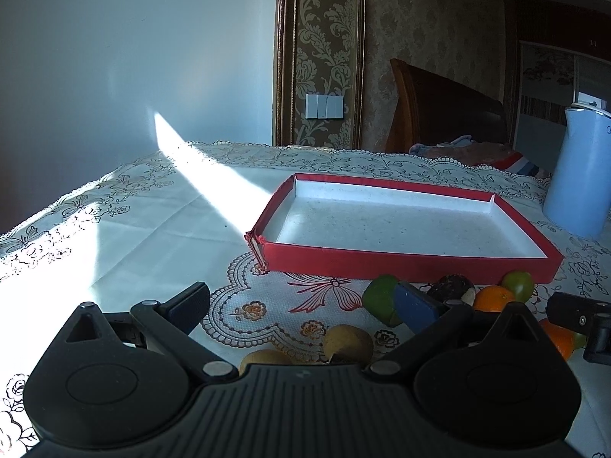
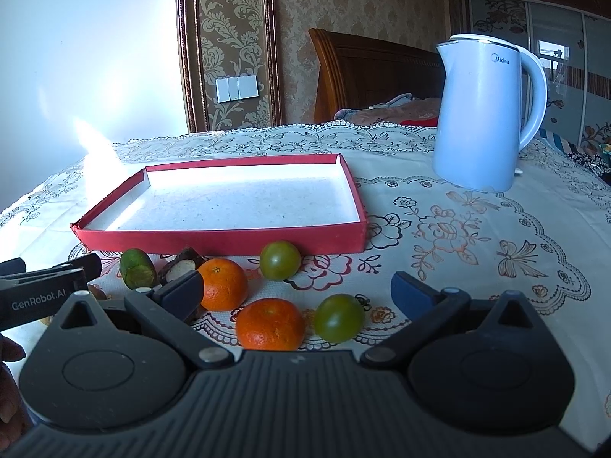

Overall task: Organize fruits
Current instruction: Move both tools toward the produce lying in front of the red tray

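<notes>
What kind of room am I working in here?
Probably a bedroom at home: a wooden headboard with bedding sits behind a table under a lace tablecloth, beside patterned wallpaper.

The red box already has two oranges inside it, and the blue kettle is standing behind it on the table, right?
Not quite. The red box has nothing in it; both oranges still lie on the tablecloth in front of it, as the right wrist view shows. The blue kettle does stand on the table behind it, off to the right.
</notes>
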